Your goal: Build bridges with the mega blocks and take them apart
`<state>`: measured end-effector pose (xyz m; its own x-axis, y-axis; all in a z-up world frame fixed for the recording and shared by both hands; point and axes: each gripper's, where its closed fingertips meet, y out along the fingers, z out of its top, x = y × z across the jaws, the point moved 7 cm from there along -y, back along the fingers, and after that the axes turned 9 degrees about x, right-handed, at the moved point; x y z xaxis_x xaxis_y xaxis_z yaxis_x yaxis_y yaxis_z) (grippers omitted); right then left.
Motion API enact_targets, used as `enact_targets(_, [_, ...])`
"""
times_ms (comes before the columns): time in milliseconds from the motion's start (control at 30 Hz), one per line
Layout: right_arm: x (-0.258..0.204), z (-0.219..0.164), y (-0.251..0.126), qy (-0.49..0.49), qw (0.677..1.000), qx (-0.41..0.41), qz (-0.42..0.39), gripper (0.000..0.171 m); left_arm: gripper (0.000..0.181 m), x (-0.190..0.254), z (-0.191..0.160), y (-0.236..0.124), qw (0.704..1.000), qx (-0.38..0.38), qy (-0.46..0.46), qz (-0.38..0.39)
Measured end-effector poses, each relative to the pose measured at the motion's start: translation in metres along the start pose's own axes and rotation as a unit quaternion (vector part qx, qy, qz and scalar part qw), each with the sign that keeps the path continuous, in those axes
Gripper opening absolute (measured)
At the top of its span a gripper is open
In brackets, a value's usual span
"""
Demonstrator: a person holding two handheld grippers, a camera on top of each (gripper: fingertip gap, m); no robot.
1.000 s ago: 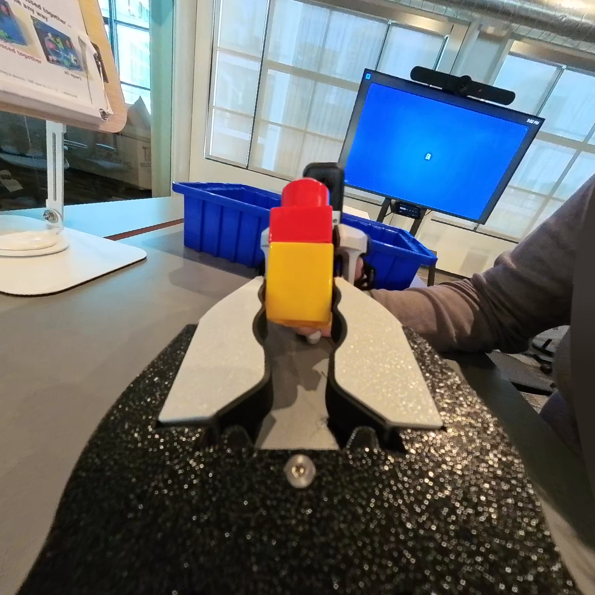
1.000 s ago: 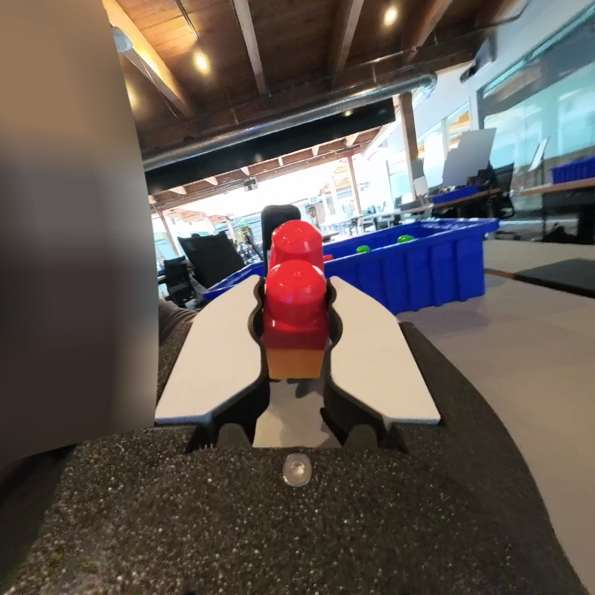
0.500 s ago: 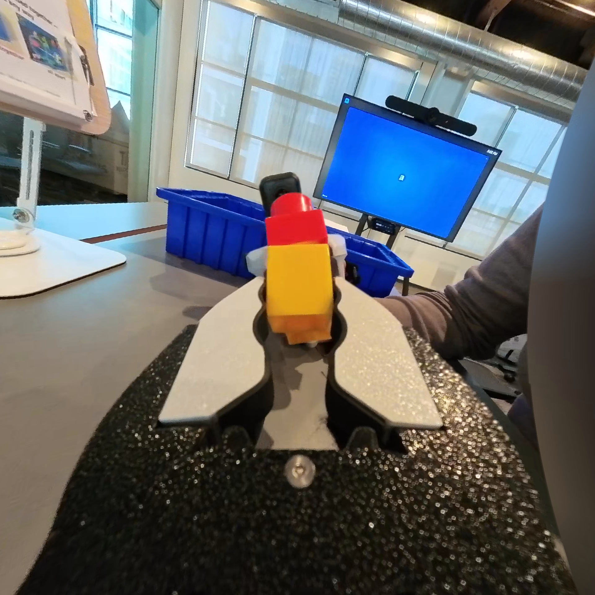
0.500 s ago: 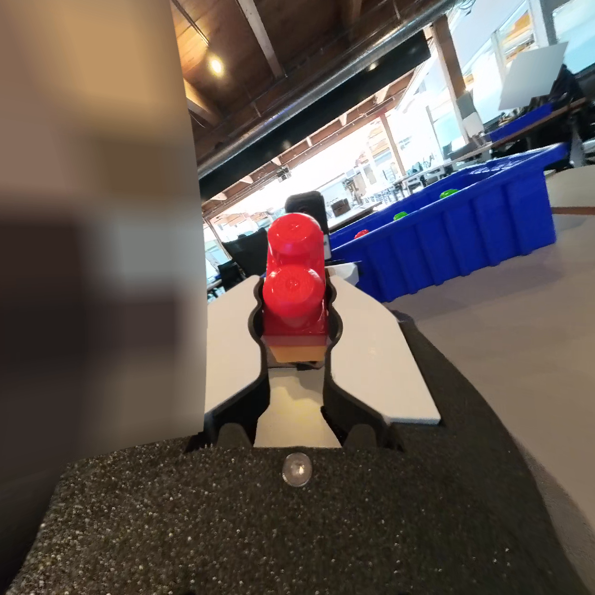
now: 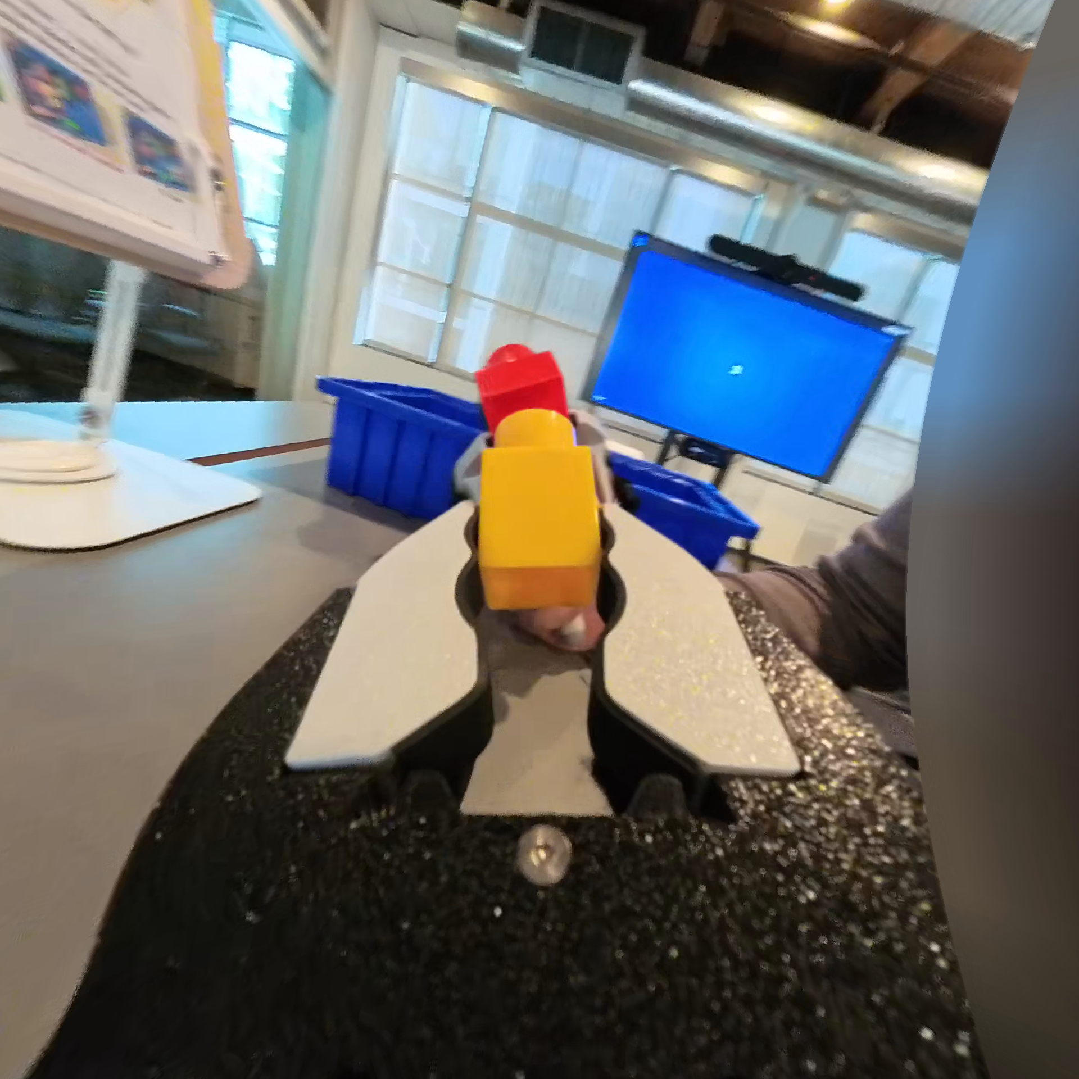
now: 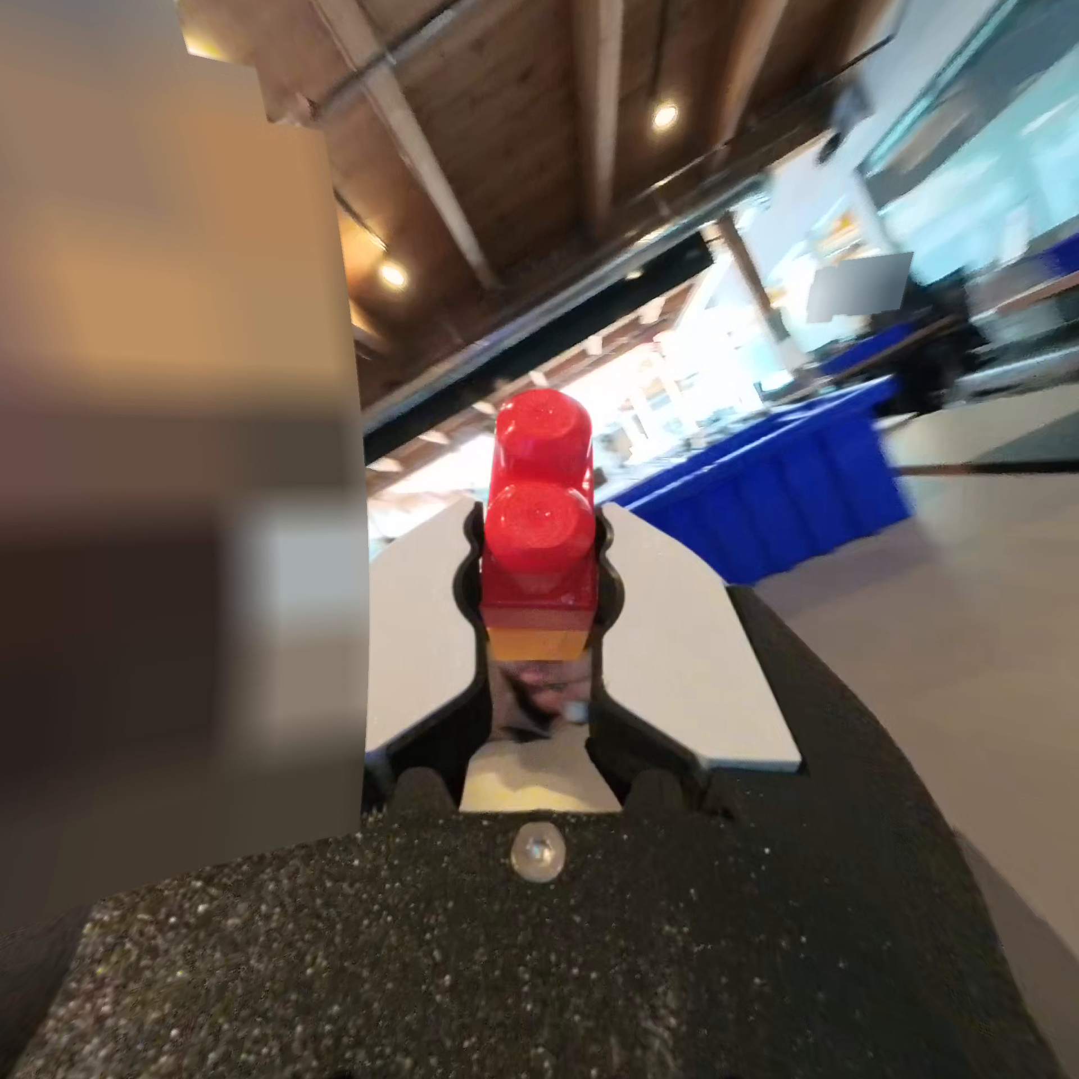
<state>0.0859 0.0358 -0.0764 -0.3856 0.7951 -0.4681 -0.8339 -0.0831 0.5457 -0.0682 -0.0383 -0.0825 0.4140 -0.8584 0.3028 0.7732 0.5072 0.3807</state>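
L gripper [image 5: 540, 560], grey flat fingers w/ black inner pads, is clamped on a glossy yellow plastic mega block [image 5: 538, 525]; the block sits between the finger tips, one round stud up top, raised off the matte grey tabletop [image 5: 146, 613]. Just behind and above it in the left wrist view is a glossy red plastic mega block [image 5: 521, 388], tilted, its base apart from the yellow stud, so the two look pulled apart there. R gripper [image 6: 540, 572], same build, is clenched on that red two-stud block [image 6: 540, 525], studs facing the cam; a thin yellow-orange strip [image 6: 537, 644] shows directly under the red block's near edge, prob. the yellow block seen past it, but can't tell if they touch. A fingertip [image 5: 563, 625] of the person's hand shows below the yellow block in the left wrist view; a grey-brown sleeve [image 5: 841, 613] lies at right. Behind the blocks a blue ribbed plastic bin [image 5: 397, 449] stands on the table, also at right in the right wrist view [image 6: 776, 502], blurred. A white flat-based stand [image 5: 105, 484] w/ a slanted board holding printed sheets [image 5: 105, 117] sits at far left of the table. In the bkgd a large screen lit blue [image 5: 741, 362] stands on a floor stand, a black bar-shaped cam on its top edge, in front of tall windows. Both views are motion-blurred.
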Motion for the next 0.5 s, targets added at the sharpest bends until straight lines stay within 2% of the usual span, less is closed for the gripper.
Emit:
enact_targets(33, [-0.0007,0.0002,-0.0001,-0.043,0.999,-0.01,-0.025,0.035,0.036,-0.0015,-0.0004,0.0004,1.0,-0.004,0.016,0.018])
enact_targets(267, [0.0012,0.0036,-0.0037,-0.254,0.945,-0.051,-0.198,0.035,0.036,0.0001,-0.0008,0.0026,0.984,-0.03,0.148,0.091])
enact_targets(500, [-0.0068,0.006,-0.0025,-0.362,0.9,-0.051,-0.239,0.035,0.036,-0.0006,-0.0048,0.006,0.956,-0.067,0.245,0.15])
